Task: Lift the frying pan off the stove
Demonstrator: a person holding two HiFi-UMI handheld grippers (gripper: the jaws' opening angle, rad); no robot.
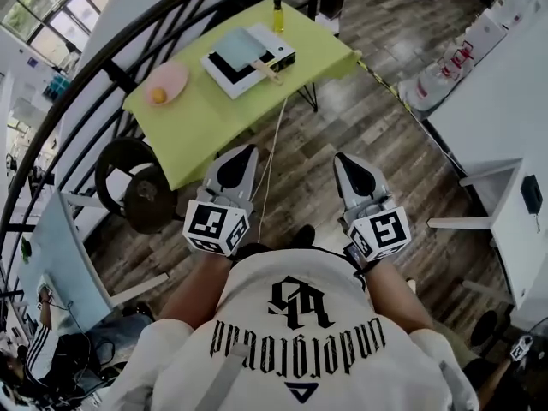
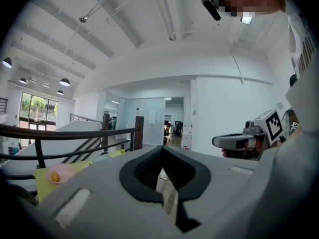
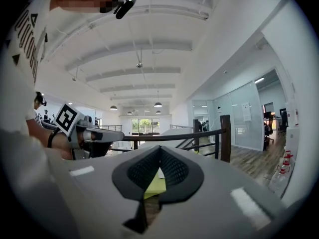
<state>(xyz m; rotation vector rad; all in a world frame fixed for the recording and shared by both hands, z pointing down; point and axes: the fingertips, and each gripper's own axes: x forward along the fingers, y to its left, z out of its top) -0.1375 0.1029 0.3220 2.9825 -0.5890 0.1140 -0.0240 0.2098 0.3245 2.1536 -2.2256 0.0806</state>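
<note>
A pale blue square frying pan (image 1: pixel 241 48) with a wooden handle (image 1: pixel 267 69) sits on a white and black stove (image 1: pixel 282 56) on the green table (image 1: pixel 214 114), far ahead in the head view. My left gripper (image 1: pixel 248 150) and right gripper (image 1: pixel 342 157) hang side by side close to my body, over the wooden floor and well short of the table. Both are shut with nothing in them. In the left gripper view the left gripper's (image 2: pixel 162 151) jaws meet, and the right gripper (image 2: pixel 234 141) shows beside it. The right gripper's (image 3: pixel 160 151) jaws meet too.
A pink plate (image 1: pixel 167 82) with an orange item (image 1: pixel 158 96) and a yellow bottle (image 1: pixel 278 14) also stand on the table. A black railing (image 1: pixel 111 75) curves along the left, with dark weight plates (image 1: pixel 128 178) below it. A white cable (image 1: pixel 272 157) drops from the table. White desks (image 1: pixel 514 101) stand at right.
</note>
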